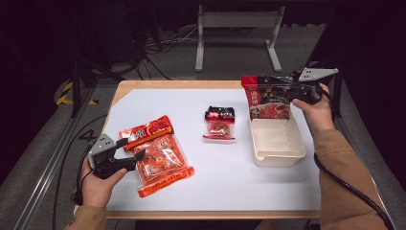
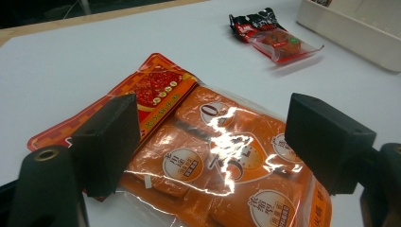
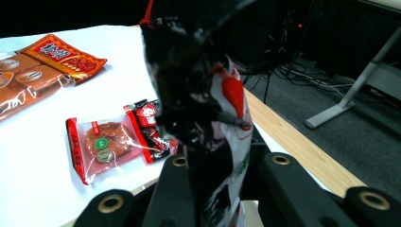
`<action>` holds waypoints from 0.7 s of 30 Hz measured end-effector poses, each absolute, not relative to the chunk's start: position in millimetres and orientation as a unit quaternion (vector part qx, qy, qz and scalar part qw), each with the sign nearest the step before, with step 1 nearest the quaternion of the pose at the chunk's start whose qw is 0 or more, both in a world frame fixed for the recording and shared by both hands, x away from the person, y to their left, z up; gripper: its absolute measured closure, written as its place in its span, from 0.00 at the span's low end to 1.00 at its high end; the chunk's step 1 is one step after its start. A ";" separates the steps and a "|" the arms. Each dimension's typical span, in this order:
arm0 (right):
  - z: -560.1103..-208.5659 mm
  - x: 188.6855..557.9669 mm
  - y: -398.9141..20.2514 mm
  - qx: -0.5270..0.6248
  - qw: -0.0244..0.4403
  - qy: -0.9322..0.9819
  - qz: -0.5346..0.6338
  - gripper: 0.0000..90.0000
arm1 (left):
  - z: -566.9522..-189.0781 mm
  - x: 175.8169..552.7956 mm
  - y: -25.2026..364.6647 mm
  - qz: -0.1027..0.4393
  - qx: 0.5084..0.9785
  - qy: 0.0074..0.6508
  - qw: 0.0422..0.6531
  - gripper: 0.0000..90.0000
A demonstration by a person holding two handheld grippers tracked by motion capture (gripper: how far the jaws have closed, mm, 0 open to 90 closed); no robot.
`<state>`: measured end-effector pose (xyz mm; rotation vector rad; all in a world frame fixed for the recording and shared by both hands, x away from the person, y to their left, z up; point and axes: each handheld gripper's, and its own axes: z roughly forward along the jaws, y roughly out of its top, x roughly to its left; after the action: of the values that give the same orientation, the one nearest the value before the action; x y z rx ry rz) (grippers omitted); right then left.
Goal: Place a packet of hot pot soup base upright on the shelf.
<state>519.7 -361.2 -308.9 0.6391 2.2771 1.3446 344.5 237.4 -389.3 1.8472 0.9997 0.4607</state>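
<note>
Right gripper (image 1: pixel 298 92) is clamped on the edge of the dark sauce pouch (image 1: pixel 269 96), held upright over the far end of the cream tray (image 1: pixel 279 155); the grip looks thin, so the glossy film may slip or swing outside the rim; left gripper (image 1: pixel 131 149) has jaws apart over the flat orange packet (image 1: pixel 160 155); 1 risk there: closing on slick wrap may only crease it; small red packet (image 1: pixel 219 123) lies between.

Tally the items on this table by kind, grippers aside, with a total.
Food packets: 3 (large orange packet, small red-and-black packet, dark red packet held upright by the right gripper)
Cream trays: 1
Total: 4
</note>
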 end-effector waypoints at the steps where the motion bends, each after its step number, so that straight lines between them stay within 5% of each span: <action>1: -309.5 519.9 -361.1 0.232 0.207 0.819 0.482 0.89 | -389.4 344.6 237.3 0.190 0.756 0.408 0.475 0.22; 21: -332.1 514.4 -380.6 0.285 0.195 0.815 0.466 0.85 | -391.9 347.7 232.0 0.186 0.761 0.404 0.472 0.22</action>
<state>514.4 -380.6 -332.1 0.7994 2.2843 1.3051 347.7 232.0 -391.9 1.8639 0.9890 0.4551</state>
